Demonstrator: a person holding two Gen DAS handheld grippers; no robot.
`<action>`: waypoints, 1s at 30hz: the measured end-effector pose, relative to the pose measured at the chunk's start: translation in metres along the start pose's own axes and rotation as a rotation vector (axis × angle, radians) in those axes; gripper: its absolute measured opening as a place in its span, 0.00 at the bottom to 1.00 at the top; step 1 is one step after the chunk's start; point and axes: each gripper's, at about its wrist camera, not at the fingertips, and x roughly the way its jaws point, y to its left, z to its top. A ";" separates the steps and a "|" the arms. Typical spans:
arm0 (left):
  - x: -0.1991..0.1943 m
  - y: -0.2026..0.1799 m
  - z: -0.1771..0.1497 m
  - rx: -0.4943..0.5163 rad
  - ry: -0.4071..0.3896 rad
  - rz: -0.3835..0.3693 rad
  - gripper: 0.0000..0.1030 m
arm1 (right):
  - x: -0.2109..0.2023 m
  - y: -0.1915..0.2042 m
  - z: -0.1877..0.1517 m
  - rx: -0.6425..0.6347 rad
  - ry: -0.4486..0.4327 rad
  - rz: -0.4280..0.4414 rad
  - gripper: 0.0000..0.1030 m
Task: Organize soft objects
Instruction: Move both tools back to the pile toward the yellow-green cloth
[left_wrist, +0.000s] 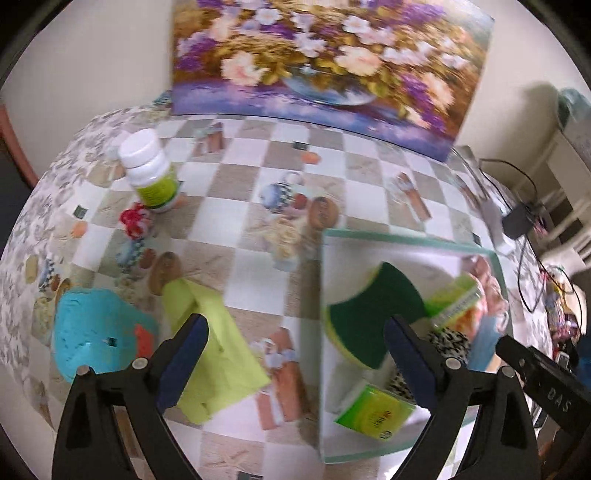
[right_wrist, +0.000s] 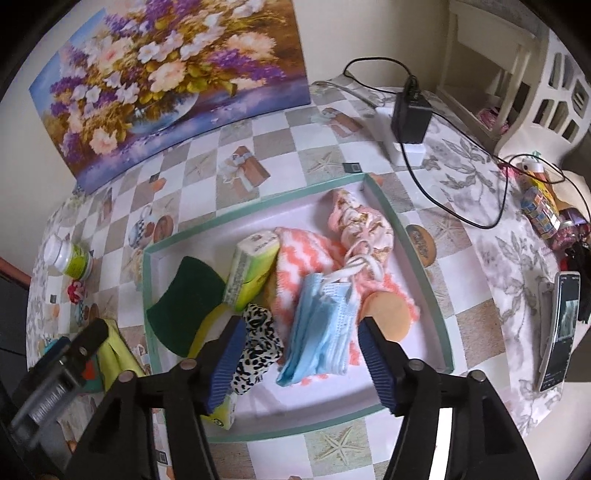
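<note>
The left claw (left_wrist: 295, 354) is spread wide and holds nothing; its left pad lies over the yellow-green cloth (left_wrist: 214, 343) and its right pad over the tray (left_wrist: 406, 236). The right claw (right_wrist: 299, 354) is also wide and empty, above the blue face masks (right_wrist: 321, 332) inside the tray (right_wrist: 417, 243). The tray also holds a green sponge (right_wrist: 184, 302), a tissue pack (right_wrist: 251, 269), a leopard-print cloth (right_wrist: 255, 343), an orange-and-white sock (right_wrist: 295, 266), a pink scrunchie (right_wrist: 362, 221) and a round orange puff (right_wrist: 388, 314); these crowd its middle, leaving bare floor at the 12 o'clock wall and the 6 o'clock edge. In the left wrist view, a blue knit item (left_wrist: 92, 328) rests at 9 o'clock, touching the yellow-green cloth. A pill bottle (left_wrist: 151, 170) and a red knit piece (left_wrist: 136, 218) stand at 10 o'clock. The bench (left_wrist: 332, 162) shows open room between these and the floral painting (left_wrist: 325, 51). In the right wrist view, a charger (right_wrist: 410, 118) with cables sits at 1 o'clock and a phone (right_wrist: 561, 332) at 3 o'clock.
</note>
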 end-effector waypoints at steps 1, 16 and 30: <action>0.000 0.006 0.002 -0.014 -0.003 0.007 0.93 | 0.000 0.002 0.000 -0.007 0.000 -0.001 0.70; -0.024 0.082 0.017 -0.172 -0.091 0.076 0.93 | -0.004 0.017 0.001 -0.042 -0.043 -0.006 1.00; -0.052 0.179 0.014 -0.349 -0.179 0.180 1.00 | -0.007 0.045 -0.001 -0.075 -0.064 0.025 1.00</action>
